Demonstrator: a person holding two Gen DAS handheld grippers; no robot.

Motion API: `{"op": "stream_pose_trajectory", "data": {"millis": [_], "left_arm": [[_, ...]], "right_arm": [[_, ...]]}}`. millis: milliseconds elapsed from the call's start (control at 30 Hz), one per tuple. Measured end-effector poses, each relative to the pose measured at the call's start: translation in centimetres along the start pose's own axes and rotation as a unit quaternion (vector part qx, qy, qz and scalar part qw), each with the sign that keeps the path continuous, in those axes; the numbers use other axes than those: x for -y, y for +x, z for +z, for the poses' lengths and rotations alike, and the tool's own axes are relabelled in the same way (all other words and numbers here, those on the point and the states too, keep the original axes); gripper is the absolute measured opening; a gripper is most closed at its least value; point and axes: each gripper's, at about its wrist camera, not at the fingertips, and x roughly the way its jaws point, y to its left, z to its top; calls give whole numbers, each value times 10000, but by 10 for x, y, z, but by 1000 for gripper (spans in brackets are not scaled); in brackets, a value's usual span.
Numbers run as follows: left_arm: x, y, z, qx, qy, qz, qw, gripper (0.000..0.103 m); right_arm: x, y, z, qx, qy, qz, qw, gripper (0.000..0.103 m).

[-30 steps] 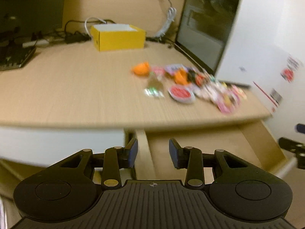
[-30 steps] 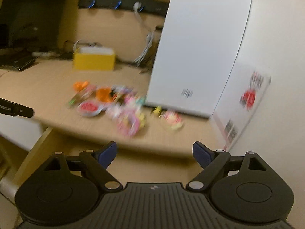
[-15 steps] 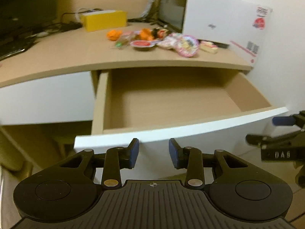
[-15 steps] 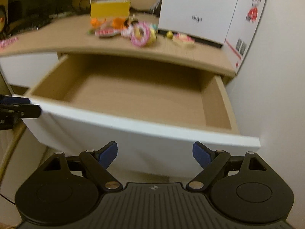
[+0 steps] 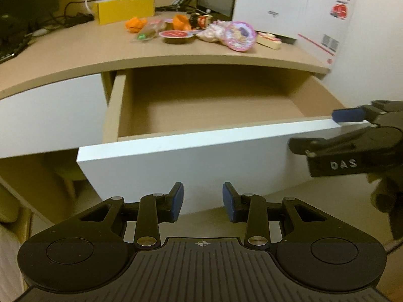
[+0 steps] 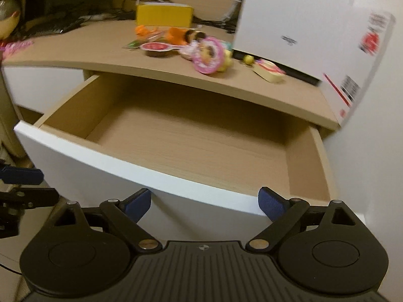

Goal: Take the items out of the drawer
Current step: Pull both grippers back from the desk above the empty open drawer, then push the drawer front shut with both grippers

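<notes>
Both claws have dropped from the bench top to the drawer front. Pulled out below the bench [image 5: 75,47], the drawer [image 5: 201,148] runs its long axis side to side, mouth upward. Left claw [image 5: 202,202] stands apart, gripping nothing; right claw [image 6: 205,202] is opening, nothing between. Snack pile [image 5: 201,30] lies behind the drawer; only the right view shows the drawer's full floor.
</notes>
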Motion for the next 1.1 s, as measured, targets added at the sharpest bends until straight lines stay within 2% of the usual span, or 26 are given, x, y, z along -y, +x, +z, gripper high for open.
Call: {"op": "stream_pose_trajectory", "data": {"millis": [167, 500, 700, 933, 1100], "left_arm": [[-17, 22, 21, 208, -59, 135, 9997, 38], [-45, 66, 67, 311, -215, -131, 9992, 37], [-60, 90, 94, 322, -250, -260, 9988, 37], [-71, 107, 112, 427, -245, -359, 9981, 37], [-74, 115, 116, 286, -314, -501, 9978, 36]], "right_arm": [[-1, 17, 16, -13, 126, -189, 9997, 93], [2, 60, 55, -3, 500, -625, 9968, 93], [7, 94, 79, -176, 862, -865, 9924, 93], [3, 116, 98, -128, 887, -1154, 9893, 93], [0, 124, 103, -173, 851, -1196, 9890, 93]]}}
